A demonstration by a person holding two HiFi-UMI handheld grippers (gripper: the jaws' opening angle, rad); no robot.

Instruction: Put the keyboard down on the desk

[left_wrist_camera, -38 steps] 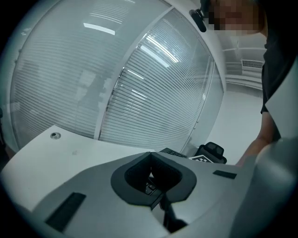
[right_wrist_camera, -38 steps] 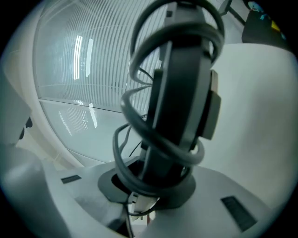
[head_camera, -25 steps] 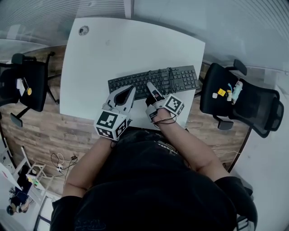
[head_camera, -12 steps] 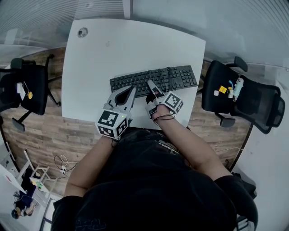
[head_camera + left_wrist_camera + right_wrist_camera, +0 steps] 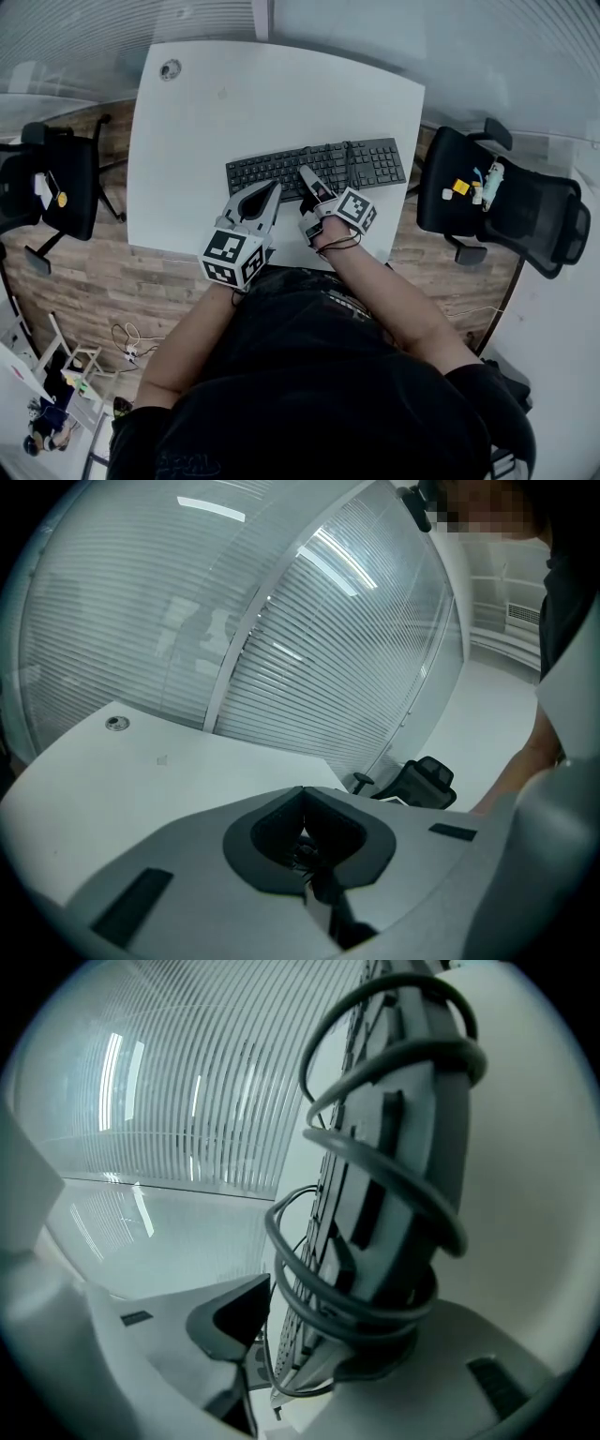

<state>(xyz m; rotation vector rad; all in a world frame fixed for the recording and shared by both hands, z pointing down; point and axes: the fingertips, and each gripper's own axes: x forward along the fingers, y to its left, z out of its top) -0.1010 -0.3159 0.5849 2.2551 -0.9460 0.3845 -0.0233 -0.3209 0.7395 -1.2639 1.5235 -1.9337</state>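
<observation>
Right gripper (image 5: 307, 180): jaws have just been opening, with the keyboard (image 5: 366, 161) between them at the middle of its near edge. The pad on the key side stands clear of the keys. The other jaw lies against the underside (so released, not pinching).

Left gripper (image 5: 273, 187): tips pressed together, nothing held. It sits just left of the right one, at the keyboard's near edge. Can't tell if it touches.

The keyboard lies across the near-right part of the desk (image 5: 244, 103), keys up, with its cable (image 5: 394, 1063) wound round the middle. It looks down or very nearly down.

To do this step well, I'd say:
- spread the jaws fully before backing off
- pull straight back toward the near edge, low and slow
- keep the lower jaw from dragging the board or snagging a cable loop

Pose: both grippers point away from the person and slope down. The right one is rolled so one jaw sits above the board and one below it. Forearms are tucked close to the body.
</observation>
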